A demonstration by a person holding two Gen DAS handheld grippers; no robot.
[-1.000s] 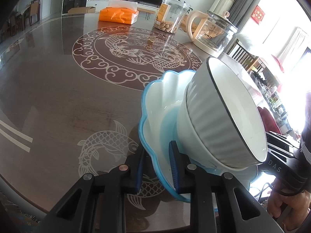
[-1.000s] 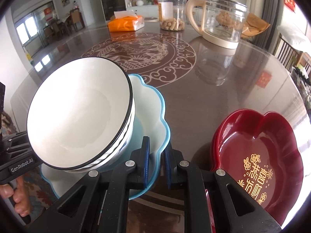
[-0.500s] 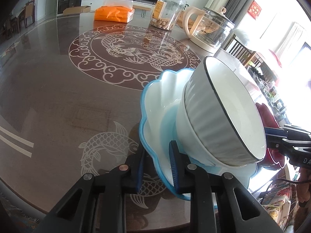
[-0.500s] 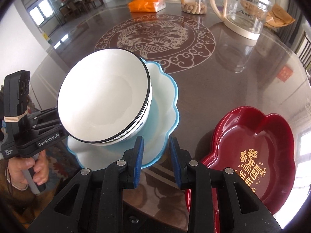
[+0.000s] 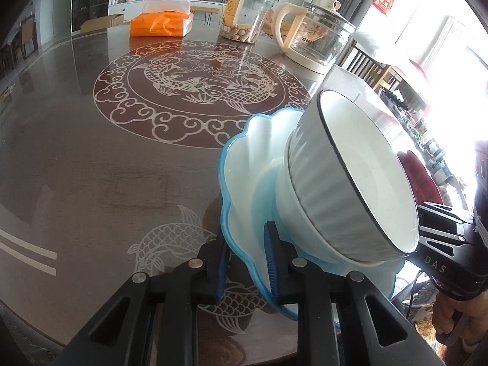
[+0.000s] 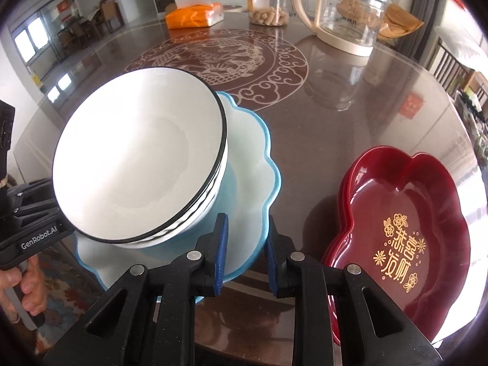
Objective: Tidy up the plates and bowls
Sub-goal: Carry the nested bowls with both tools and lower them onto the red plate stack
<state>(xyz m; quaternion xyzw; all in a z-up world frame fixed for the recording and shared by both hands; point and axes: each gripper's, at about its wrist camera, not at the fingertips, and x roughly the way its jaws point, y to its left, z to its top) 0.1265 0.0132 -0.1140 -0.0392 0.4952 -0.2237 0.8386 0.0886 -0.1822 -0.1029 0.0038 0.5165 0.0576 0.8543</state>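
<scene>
A dark, glossy round worktop [image 5: 91, 167] inlaid with pale fish and cloud scrolls stands in a bright living room.

The left claw [image 5: 247, 244] pinches the near edge of a white scalloped plate with a blue rim [image 5: 244, 167]. The plate is tilted and carries a white ribbed bowl with a black rim [image 5: 366, 167], which tips towards the right side. The right claw [image 6: 246, 238] has just been closing with the opposite edge of the same plate between its blue pads, which sit against the rim. The left tool's body reads "GenRobot.AI"; the right one shows "DAS".

Just beside the right claw lies a red flower-shaped lacquer tray [image 6: 411, 198] with gold characters and nothing in it. Far across stand a clear plastic jar [image 5: 244, 15] holding tan pieces, a glass kettle with a cream handle [image 5: 320, 36] and an orange tissue pack [image 5: 161, 23].
</scene>
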